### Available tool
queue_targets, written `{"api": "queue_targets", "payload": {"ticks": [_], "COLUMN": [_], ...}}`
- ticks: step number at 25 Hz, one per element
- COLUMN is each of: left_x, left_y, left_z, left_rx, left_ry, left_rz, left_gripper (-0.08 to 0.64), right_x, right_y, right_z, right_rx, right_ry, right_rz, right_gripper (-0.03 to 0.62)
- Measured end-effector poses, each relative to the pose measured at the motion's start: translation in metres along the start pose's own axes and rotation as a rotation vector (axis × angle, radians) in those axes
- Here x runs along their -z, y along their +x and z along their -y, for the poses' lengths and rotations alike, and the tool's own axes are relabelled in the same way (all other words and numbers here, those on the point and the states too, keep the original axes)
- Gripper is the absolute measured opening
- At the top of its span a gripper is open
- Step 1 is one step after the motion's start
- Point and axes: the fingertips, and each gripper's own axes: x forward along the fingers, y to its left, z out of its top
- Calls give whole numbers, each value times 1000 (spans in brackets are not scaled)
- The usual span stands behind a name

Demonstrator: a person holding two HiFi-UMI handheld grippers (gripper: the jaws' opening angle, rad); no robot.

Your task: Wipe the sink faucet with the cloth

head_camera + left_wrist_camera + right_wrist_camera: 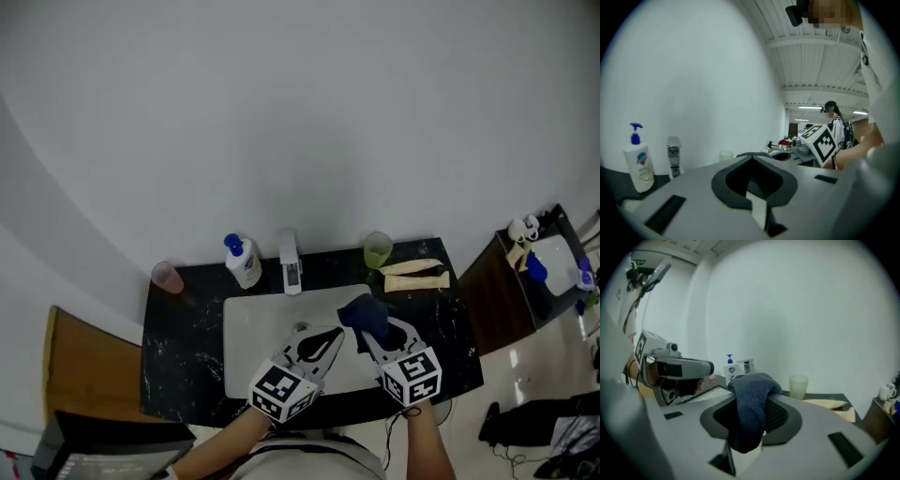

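Since the cloth (364, 314) is soft, light and floppy, it looks best gripped bunched, a wad ahead of the pads; right gripper (367, 337) has it pinched, jaws closed on it, over the sink (246, 328) at lower centre. Left gripper (334, 336): jaws together, empty. Faucet (290, 264) sits above centre, soap bottle (244, 262) just left, green cup (377, 249) right, both possible snags

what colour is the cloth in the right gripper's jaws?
The cloth is plain dark blue, no pattern; it shows best in the right gripper view.
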Motion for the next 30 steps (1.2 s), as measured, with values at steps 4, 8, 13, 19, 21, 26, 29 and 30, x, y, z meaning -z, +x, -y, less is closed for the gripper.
{"api": "queue_targets", "payload": {"ticks": [4, 8, 13, 19, 21, 26, 29, 30], "left_x": [-2, -2, -1, -7, -9, -14, -17, -17], "left_y": [-45, -85, -108, -112, -112, -113, -110, -108], "left_z": [-47, -78, -101, -108, -110, -111, -113, -112], "left_rx": [-164, -290, -369, -393, -397, -396, -388, -385], "left_ry": [-26, -53, -72, -67, -63, -59, -53, -53], "left_rz": [26, 53, 66, 79, 81, 88, 91, 93], "left_gripper": [0, 0, 0, 0, 0, 0, 0, 1], "right_x": [-35, -80, -129, -124, -121, -137, -149, -154], "right_y": [52, 89, 140, 184, 194, 228, 239, 235], "right_z": [-37, -56, -56, -62, -57, -25, -8, -8], "right_rx": [-140, -223, -287, -391, -395, -303, -221, -218], "right_ry": [-92, -141, -262, -332, -346, -345, -383, -396], "right_rz": [22, 66, 31, -140, -178, -208, -207, -188], "right_gripper": [126, 126, 126, 123, 121, 121, 121, 121]}}
